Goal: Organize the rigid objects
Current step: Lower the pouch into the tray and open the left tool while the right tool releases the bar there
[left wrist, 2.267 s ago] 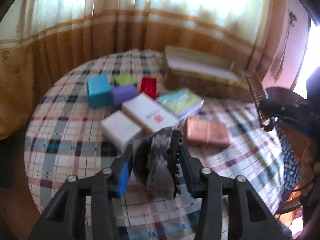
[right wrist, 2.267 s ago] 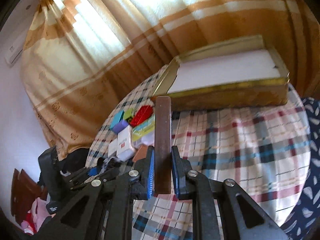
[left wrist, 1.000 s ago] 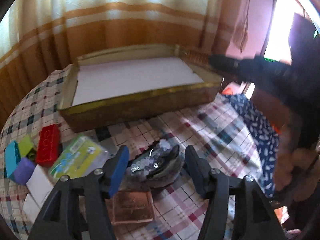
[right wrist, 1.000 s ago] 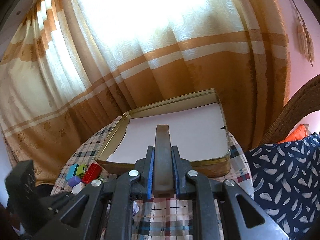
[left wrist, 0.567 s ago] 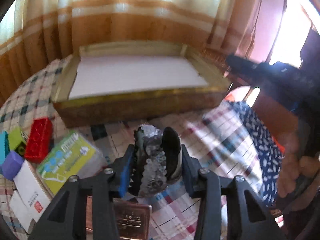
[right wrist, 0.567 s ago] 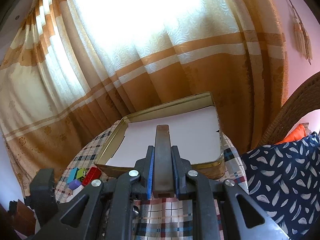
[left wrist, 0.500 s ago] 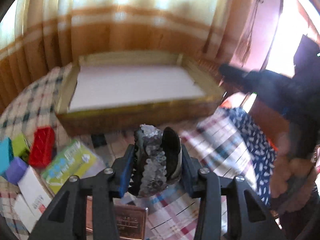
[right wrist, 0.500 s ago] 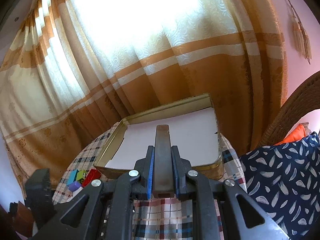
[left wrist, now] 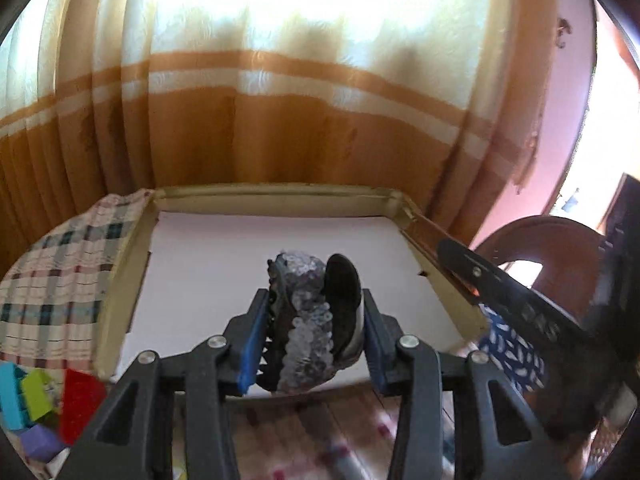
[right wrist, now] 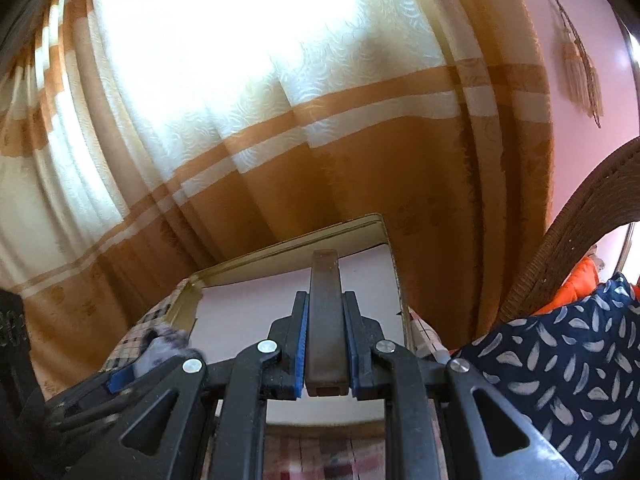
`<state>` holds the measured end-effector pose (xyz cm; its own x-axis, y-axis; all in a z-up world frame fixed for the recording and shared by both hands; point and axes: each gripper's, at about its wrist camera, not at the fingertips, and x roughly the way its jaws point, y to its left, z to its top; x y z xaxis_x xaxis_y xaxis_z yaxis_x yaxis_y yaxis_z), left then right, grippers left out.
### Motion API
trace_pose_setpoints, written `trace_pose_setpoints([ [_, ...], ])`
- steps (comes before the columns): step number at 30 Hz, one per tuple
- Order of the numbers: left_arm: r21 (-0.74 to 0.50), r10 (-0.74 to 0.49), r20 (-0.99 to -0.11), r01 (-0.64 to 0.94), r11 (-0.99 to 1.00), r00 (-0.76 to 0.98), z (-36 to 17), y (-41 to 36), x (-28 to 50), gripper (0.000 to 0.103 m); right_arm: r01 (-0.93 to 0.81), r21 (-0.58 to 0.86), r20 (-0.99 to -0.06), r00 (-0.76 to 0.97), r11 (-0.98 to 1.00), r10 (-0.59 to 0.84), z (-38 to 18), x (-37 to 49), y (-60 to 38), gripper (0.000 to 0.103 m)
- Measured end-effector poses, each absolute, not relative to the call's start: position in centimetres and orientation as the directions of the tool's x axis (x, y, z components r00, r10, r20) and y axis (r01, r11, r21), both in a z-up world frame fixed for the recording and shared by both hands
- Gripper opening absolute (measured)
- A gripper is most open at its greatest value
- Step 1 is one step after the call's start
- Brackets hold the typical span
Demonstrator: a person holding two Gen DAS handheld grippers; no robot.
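Carrying 2 things toward 1 gold-rimmed tray (left wrist: 120, 280), the person has both grippers loaded and nothing set down inside yet, judging by the bare white floor of the tray. The left gripper (left wrist: 312, 344) is clamped on 1 sequinned hair claw clip (left wrist: 312, 320), which hangs over the near part of the tray, its dark toothed half against the left pad. The right gripper (right wrist: 326, 350) is pressed together on 1 flat brown bar (right wrist: 326, 320), held edge-up and pointing at the far right corner of the tray; this gripper also shows in the left view as a dark arm over the tray's right rim. Still waiting on the plaid tablecloth (left wrist: 52, 280), left of the tray, are at least 4 toy blocks that can be counted: 1 blue block (left wrist: 10, 400), 1 green block (left wrist: 36, 394), 1 red block (left wrist: 80, 404) and 1 purple block (left wrist: 38, 442). So the sorting looks barely begun: 2 items about to go in, the blocks, and possibly more out of view, left.
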<state>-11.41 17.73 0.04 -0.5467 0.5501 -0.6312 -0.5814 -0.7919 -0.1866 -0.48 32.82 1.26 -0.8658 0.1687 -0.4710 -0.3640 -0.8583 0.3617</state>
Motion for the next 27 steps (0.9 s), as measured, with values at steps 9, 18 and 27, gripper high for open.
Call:
trace_pose_setpoints([
  [9, -0.103, 0.426, -0.634, -0.475, -0.874, -0.646, -1.5, 18.6, -11.6, 0.102, -0.415, 0.379, -0.450, -0.864, -0.827, 0.228, -0.3, -0.2, 32.9, 0.060],
  [18, -0.101, 0.412, -0.494, -0.420, -0.902, -0.766, 0.4, 14.6, -7.8, 0.102, -0.444, 0.290, -0.322, -0.879, -0.848, 0.351, 1.6, 2.3, 30.8, 0.077],
  [27, -0.111, 0.365, -0.489, -0.359, -0.927, -0.792, 1.1, 7.5, -4.6, 0.102, -0.467, 0.231, -0.291, -0.870, -0.853, 0.397, 2.0, 2.7, 29.4, 0.077],
])
